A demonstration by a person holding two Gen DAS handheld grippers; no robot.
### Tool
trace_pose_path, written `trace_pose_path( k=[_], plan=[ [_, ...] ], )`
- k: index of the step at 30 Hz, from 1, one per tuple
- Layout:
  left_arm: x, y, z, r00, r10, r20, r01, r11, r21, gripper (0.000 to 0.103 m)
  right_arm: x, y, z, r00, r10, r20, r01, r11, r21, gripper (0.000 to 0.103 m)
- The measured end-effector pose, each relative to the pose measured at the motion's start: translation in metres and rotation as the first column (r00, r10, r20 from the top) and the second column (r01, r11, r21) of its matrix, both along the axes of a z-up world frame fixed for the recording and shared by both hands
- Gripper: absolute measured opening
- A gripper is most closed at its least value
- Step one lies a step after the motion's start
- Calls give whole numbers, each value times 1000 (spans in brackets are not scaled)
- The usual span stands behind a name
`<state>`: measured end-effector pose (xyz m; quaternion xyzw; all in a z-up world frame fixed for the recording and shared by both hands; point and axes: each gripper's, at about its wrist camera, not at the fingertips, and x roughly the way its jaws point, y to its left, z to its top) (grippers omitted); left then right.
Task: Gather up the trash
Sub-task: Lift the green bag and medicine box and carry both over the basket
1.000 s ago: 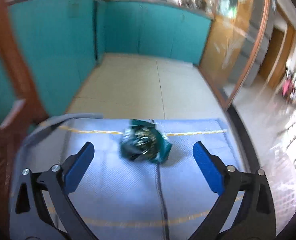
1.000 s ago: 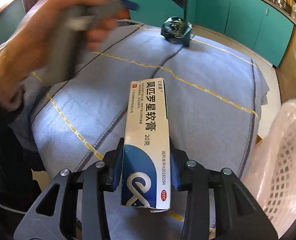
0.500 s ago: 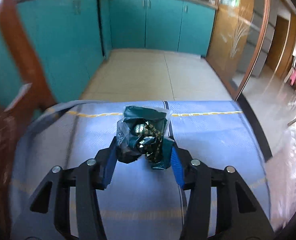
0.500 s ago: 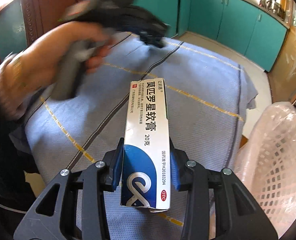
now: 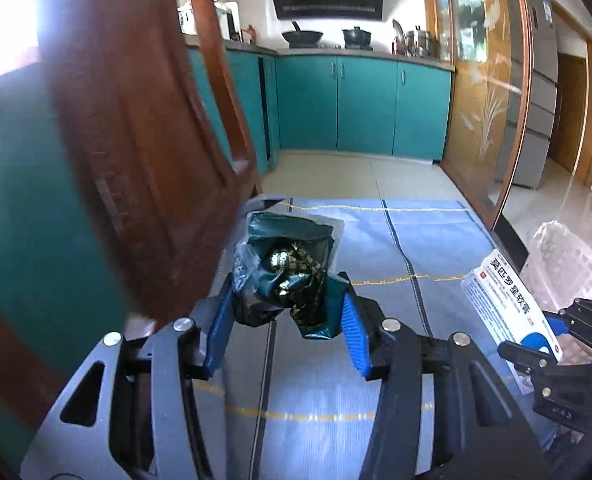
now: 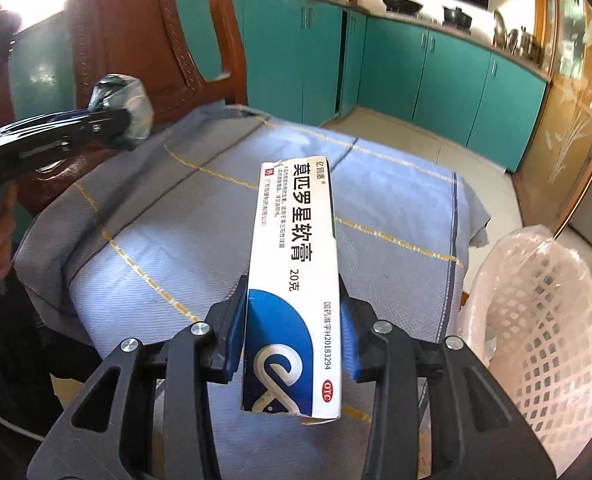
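- Change: the wrapper (image 5: 286,276), on the cloth (image 5: 435,248) half a second ago, is now lifted clear of it in the left gripper (image 5: 286,324); the camera has tilted up to take in the kitchen. The box (image 6: 294,280) is unchanged in the right gripper (image 6: 294,336).
- Wrapper: crumpled dark-green foil pack with gold print, a clear plastic film loose at its upper edge.
- Wrapper, position: between the left gripper's blue pads (image 5: 353,332), both pressing its lower half; the top sticks out past the tips. From the right wrist it hangs beside the chair (image 6: 144,32), above the cloth's far left corner.
- Box: long white carton, black Chinese print, blue logo, red OTC mark, bottom flap torn.
- Box, position: right gripper closed on its logo end, pads on both long sides; the rest projects forward over the cloth.
- Bin (image 6: 543,320): white lattice basket with a clear liner, just right of the box.
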<state>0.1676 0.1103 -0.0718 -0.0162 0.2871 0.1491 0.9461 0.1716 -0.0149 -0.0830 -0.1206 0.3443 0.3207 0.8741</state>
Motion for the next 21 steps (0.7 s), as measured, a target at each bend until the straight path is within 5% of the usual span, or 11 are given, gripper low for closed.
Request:
trace_pose_path(
  k=[21],
  plan=[
    [-42,-44,22,997,-62,51,61,998,17,50,-17,-33,13,996,-77,42,74,995,67,40]
  ],
)
